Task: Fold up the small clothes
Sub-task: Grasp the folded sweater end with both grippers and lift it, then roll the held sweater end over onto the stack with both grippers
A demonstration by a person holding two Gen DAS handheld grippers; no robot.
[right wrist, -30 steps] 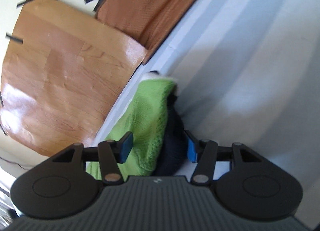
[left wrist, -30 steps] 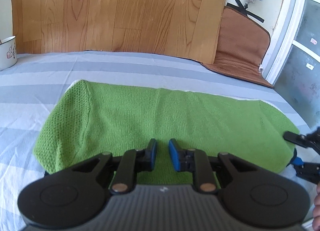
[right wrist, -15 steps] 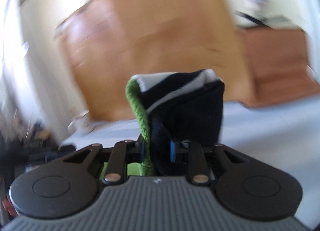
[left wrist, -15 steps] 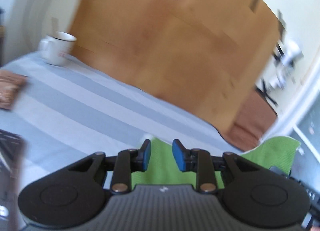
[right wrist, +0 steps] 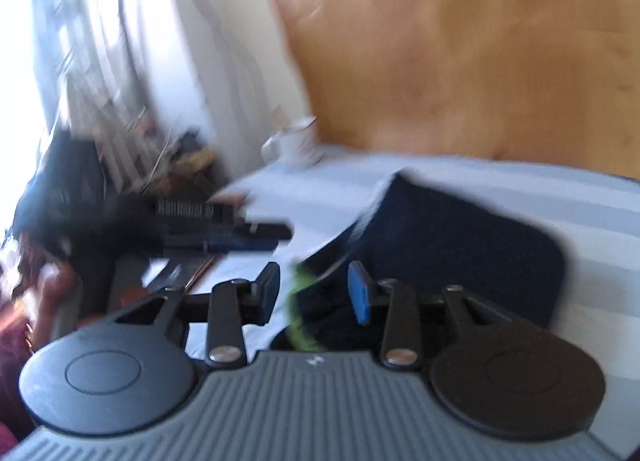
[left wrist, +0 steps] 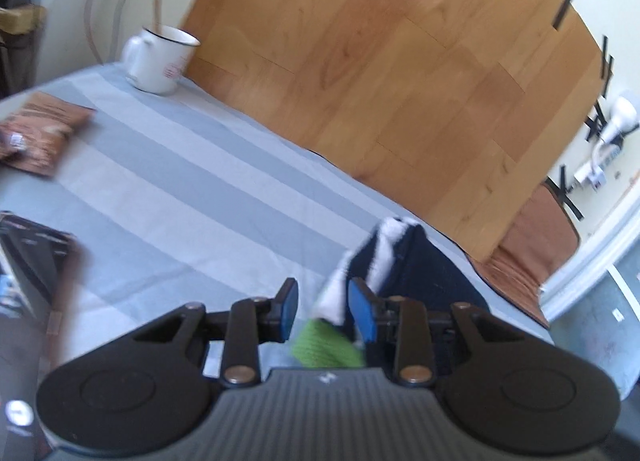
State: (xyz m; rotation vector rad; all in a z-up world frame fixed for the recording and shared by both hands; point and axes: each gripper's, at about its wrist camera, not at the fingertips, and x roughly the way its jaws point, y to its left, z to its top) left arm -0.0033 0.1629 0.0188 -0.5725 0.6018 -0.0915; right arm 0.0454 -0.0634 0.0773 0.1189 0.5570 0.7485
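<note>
**Fold laid over, jaws letting go**

As the folded garment settles on the striped sheet, navy side up with a green edge showing, we judge the fold made and the release in hand. Our left gripper is opening, cloth between its pads but not pinched; our right gripper is opening too, the green hem loose in its gap. Next we need to draw both clear without dragging fabric. We count one garment, one mug, two grippers.
</note>
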